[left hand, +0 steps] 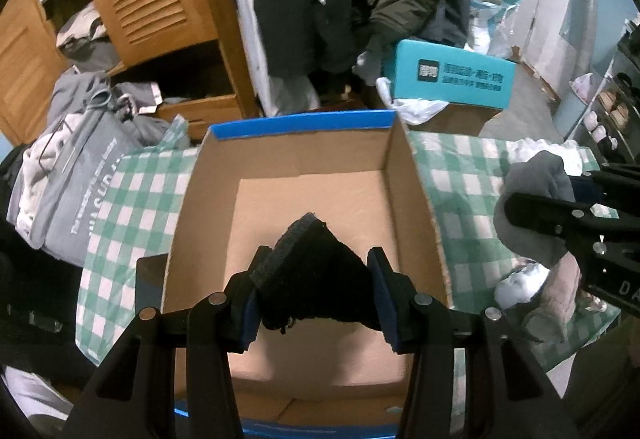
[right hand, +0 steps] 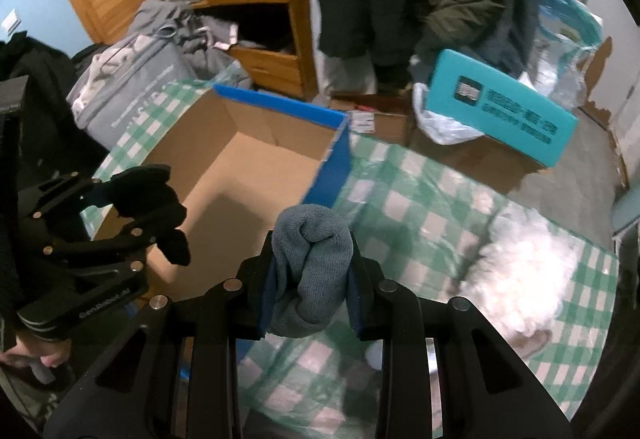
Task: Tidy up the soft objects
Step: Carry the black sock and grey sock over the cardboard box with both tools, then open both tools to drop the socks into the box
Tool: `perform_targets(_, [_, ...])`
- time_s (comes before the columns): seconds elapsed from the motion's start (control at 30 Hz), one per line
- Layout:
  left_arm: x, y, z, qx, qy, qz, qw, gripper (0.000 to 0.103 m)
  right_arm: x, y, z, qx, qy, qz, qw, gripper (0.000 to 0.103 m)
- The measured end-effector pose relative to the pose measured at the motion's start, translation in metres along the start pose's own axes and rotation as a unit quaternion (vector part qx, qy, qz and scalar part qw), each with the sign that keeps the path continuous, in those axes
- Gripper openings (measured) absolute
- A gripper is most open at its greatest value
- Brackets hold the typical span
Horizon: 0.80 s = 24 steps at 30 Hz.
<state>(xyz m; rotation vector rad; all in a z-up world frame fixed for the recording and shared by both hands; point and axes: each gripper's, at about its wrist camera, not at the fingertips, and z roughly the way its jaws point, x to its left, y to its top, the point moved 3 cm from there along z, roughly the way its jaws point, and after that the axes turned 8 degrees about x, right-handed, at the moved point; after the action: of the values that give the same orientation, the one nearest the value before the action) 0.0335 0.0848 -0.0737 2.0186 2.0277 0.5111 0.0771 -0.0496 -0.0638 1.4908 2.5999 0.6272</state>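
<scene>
- L gripper: jaws partly closed, pads pressing both sides of a black knit item – looks like a sock or glove, can't tell which. Held above the open cardboard box, over its near half; item not touching the box floor.
- R gripper: jaws closer together, clamped on a rolled grey sock. It sits over the green-checked cloth, just beside the box's blue-edged corner – not yet over the opening.
- Box interior appears bare in both views.
- Other soft goods: white fluffy item lying on the cloth to the right, unsorted.
- Step in hand (judgement): carry phase, both items en route to the box; L is at drop position, R is short of it.
- Next move calls for: L to lower a little and open over the box floor; R to shift toward the box, clear the wall, then release. Keep the two grippers apart – risk of fouling over the opening.
</scene>
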Motion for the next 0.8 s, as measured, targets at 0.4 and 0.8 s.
perform_targets(0.4, [0.03,-0.011,0.011,0.015,0.015,-0.021,0.9996,0.049,0.039,0.014,0.03,0.02,0.023,-0.028,0.999,0.028])
perform_targets(0.8, [0.041,-0.019,0.026,0.035,0.017,-0.028,0.9989,0.05,0.054,0.02,0.048,0.042,0.036,-0.035,0.998,0.029])
